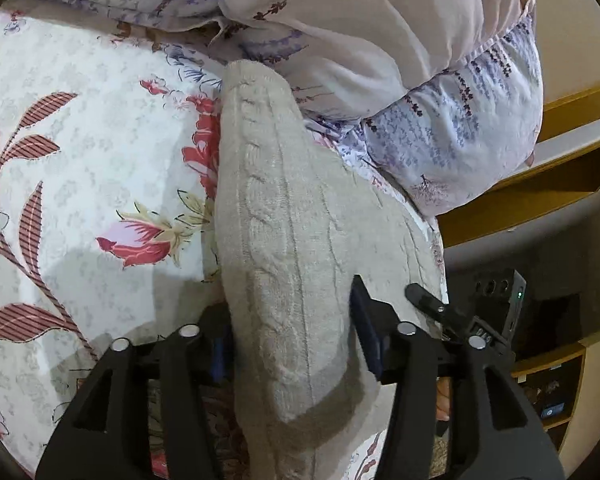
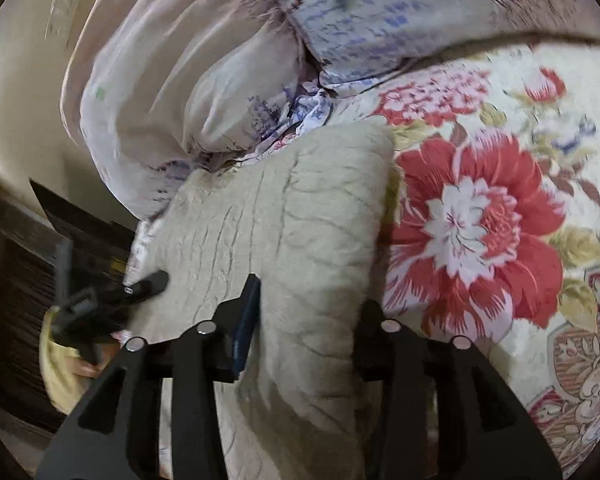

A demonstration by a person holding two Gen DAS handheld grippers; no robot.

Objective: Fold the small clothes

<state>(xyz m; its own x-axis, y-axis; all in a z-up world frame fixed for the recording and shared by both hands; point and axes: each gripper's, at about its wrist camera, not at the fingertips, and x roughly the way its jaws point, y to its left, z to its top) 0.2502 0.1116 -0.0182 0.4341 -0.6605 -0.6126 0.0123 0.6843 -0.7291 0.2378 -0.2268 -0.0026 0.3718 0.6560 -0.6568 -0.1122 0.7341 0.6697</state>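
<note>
Left gripper (image 1: 292, 340): 2 fingers sit either side of a raised fold of the cream cable-knit sweater (image 1: 284, 216), clamped on it. The knit bulges up between them and runs away toward the pillows. Right gripper (image 2: 308, 320): same picture, fingers pressed against both sides of a lifted ridge of the same sweater (image 2: 284, 216), clamped on it. Right wrist view is motion-blurred, so contact on the far finger is a judgement.

Each view catches the other gripper just beside its own. In the left view the right one's black finger tip (image 1: 422, 296) rests on the knit. In the right view the left one (image 2: 140, 284) shows at the sweater's left edge.

Sweater lies on the bed over the floral bedsheet (image 1: 80, 168), near the bed's edge, with its far end touching the lavender-print pillows (image 1: 452, 132). Big red flower print (image 2: 476, 220) is just beside its right edge.

Step in hand, as judged: carrying a pinched edge over to make a fold. To do well:
- keep both grips level and parallel so the edge stays straight
- lift enough that thick knit clears itself, not drags
- lay it down flat short of the pillows
- release only once the layers line up

Wooden shelving (image 1: 548, 384) sits beyond the bed edge.
</note>
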